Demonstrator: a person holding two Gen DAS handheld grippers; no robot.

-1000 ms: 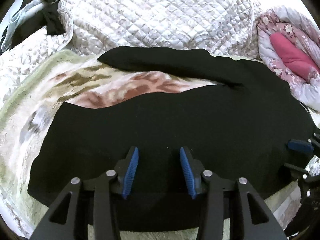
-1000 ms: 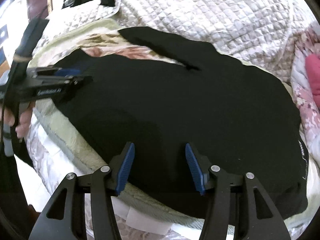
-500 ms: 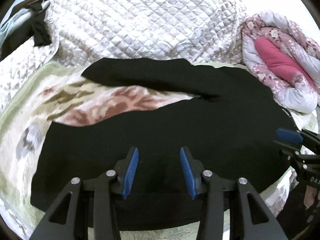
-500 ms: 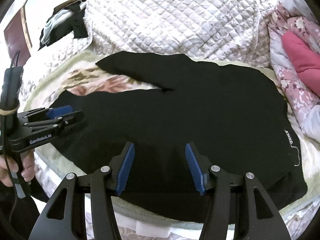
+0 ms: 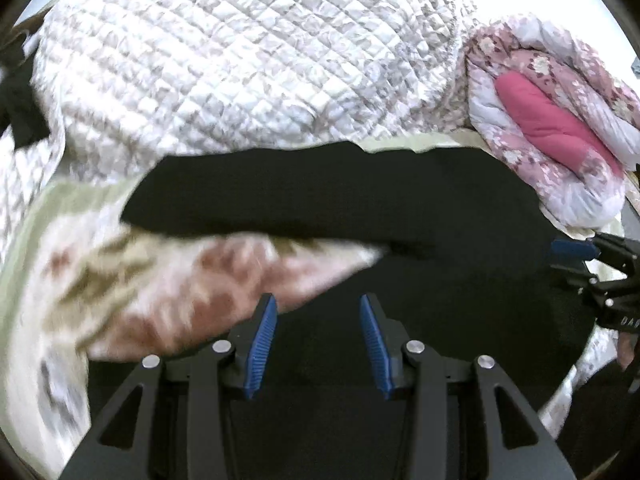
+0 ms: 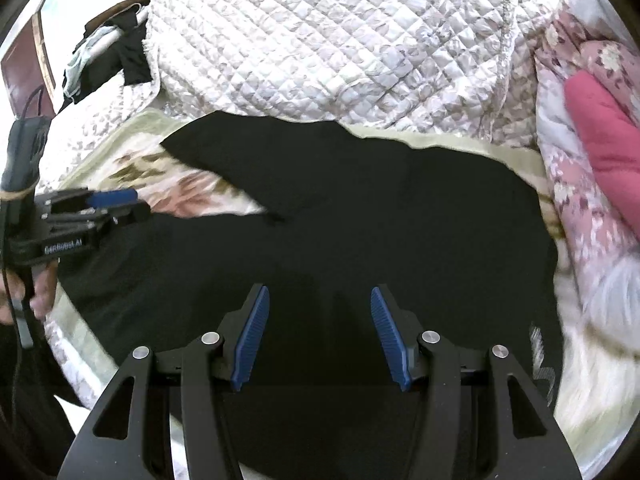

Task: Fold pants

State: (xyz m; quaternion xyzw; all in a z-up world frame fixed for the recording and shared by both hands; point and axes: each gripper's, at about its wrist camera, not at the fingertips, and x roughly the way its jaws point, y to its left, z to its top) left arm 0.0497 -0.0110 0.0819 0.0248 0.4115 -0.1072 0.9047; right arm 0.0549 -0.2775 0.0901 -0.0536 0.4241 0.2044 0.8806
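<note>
Nearest me, the left gripper [image 5: 316, 346] and right gripper [image 6: 318, 338] hover with jaws apart and empty over the black pants [image 6: 360, 240], limp, light cloth spread along the bed's [image 5: 100, 280] near edge, best pinched at hem and waistband.

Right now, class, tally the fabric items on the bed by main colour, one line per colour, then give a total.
Black: 1, the pants, spread out flat.
White quilted: 1, the bedspread.
Pink floral: 1, the rolled comforter.
Green-edged floral: 1, the blanket under the pants.
Mixed dark and pale: 1, the clothes heap at the far corner, pieces uncountable.
Total: 5
</note>
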